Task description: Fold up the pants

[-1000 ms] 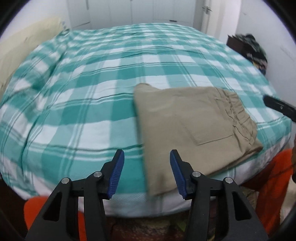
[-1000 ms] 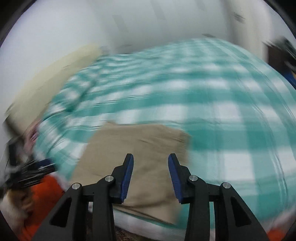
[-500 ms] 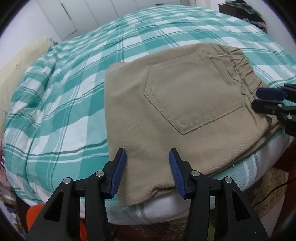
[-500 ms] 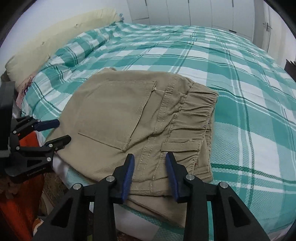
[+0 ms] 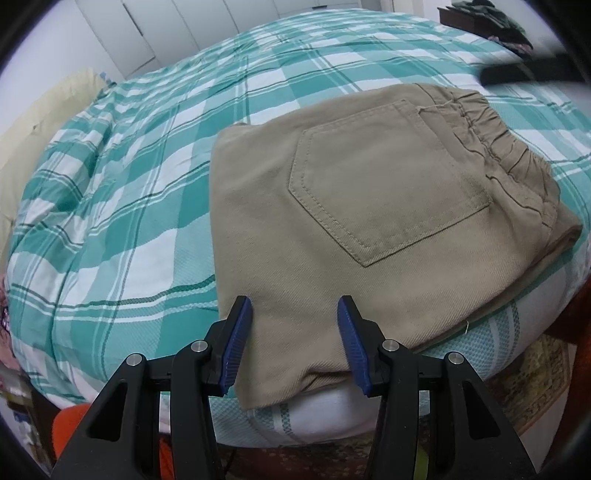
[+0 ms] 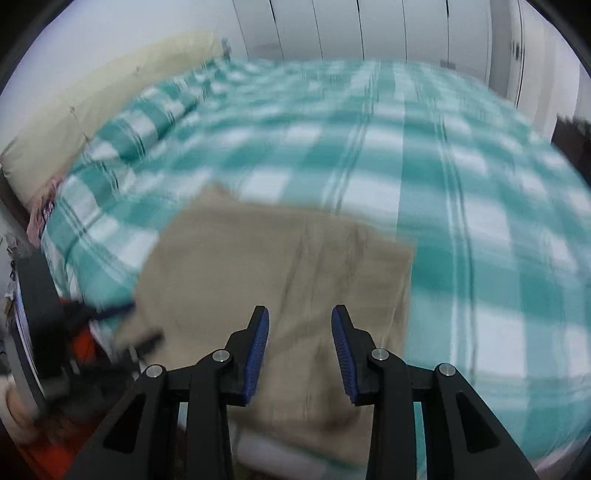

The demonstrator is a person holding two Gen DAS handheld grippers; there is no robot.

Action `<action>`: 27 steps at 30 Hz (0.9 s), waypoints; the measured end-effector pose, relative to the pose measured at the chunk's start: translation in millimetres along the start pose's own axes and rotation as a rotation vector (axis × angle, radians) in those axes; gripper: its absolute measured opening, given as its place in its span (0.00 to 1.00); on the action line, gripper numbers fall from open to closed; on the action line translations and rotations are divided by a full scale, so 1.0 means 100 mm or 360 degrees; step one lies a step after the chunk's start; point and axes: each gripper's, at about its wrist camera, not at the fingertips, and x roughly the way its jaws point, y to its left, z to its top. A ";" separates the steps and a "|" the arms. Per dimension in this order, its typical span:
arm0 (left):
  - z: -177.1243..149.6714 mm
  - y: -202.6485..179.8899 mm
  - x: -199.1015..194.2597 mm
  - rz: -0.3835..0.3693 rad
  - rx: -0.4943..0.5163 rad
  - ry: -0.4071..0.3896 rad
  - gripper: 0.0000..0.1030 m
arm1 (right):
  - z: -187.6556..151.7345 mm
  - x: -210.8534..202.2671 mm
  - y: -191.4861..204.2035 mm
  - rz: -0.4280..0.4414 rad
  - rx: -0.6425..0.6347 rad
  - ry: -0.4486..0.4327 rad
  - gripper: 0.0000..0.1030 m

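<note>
Folded beige pants (image 5: 369,221) lie flat at the near edge of the bed, back pocket up, elastic waistband to the right. My left gripper (image 5: 293,336) is open and empty, its jaws just above the near left corner of the pants. In the blurred right wrist view the pants (image 6: 280,280) lie ahead and my right gripper (image 6: 299,343) is open and empty above their near edge. The left gripper shows as a dark blur at the left of that view (image 6: 110,317). The right gripper shows as a dark blur at the upper right of the left wrist view (image 5: 532,72).
The bed has a teal and white checked cover (image 5: 155,177). A cream pillow (image 6: 110,99) lies at its head on the left. White wardrobe doors (image 6: 369,29) stand behind. A dark pile of clothes (image 5: 491,18) sits at the far right. A patterned rug (image 5: 535,376) lies below the bed edge.
My right gripper has pulled back and up from the waistband, and its view is blurred by motion. My left gripper has shifted slightly; the pants lie still.
</note>
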 end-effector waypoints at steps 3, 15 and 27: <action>-0.01 0.01 0.00 -0.0007 0.0001 -0.0007 0.49 | 0.28 0.19 -0.01 -0.0023 -0.0032 -0.0009 0.35; -0.02 0.04 0.00 -0.0049 -0.0004 -0.0014 0.49 | -0.04 0.42 -0.18 0.0023 0.0054 0.0109 0.33; -0.03 0.05 -0.01 -0.0092 -0.0028 -0.0006 0.49 | -0.74 0.23 -0.21 0.0136 0.0138 0.0072 0.34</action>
